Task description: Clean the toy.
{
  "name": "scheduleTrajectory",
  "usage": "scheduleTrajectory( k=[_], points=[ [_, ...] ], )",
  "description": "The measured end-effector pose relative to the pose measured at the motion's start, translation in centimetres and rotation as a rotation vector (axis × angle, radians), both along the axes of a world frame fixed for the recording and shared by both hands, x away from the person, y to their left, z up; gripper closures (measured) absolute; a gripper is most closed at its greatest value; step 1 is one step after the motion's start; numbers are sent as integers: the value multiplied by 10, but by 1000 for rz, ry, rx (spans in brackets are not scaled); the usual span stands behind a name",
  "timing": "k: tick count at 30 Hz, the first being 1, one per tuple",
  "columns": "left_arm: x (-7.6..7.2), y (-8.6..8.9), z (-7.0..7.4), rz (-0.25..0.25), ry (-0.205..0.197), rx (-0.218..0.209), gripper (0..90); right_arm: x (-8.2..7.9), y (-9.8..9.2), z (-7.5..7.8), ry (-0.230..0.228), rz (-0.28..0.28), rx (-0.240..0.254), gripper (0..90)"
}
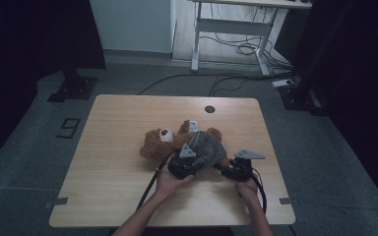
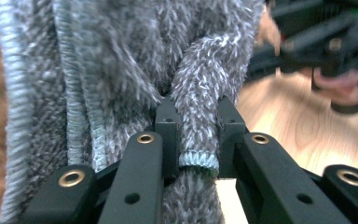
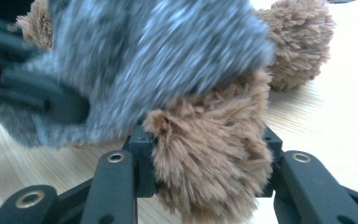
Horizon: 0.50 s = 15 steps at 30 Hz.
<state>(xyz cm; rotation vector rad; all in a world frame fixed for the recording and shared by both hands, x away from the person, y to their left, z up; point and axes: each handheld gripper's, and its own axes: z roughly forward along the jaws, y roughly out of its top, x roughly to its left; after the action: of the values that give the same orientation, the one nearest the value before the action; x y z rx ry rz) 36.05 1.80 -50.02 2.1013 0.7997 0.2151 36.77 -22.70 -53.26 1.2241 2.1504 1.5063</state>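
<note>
We see the teddy bear (image 1: pixel 163 141) lying near the middle of the table (image 1: pixel 103 162), half covered by a grey knitted garment (image 1: pixel 209 147). The left gripper (image 2: pixel 192 140) pinches a bunched fold of that garment. The right gripper (image 3: pixel 205 158) clamps a brown furry limb, probably a leg, toward the table's right edge.

High view: dim overall, dark black masses at both sides, table (image 1: pixel 108 147) evenly lit w/o hard shadows, colours muted, slight wide-angle bend at edges. Left gripper view: brighter, near grey knit (image 2: pixel 121 70) fairly sharp, background at upper right blurred. Right gripper view: knit motion-blurred, brown fur (image 3: pixel 214 149) sharper, wood at right washed out by glare.
</note>
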Motion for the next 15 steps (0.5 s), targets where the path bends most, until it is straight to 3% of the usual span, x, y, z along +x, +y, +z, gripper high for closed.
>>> scheduleTrajectory(
  k=[10,15],
  points=[
    [0,3,-29,-9,95,63,757,0,1,-1,4,5,-6,560],
    [-3,8,-31,-6,97,71,756,0,0,-1,2,10,-1,559]
  ],
)
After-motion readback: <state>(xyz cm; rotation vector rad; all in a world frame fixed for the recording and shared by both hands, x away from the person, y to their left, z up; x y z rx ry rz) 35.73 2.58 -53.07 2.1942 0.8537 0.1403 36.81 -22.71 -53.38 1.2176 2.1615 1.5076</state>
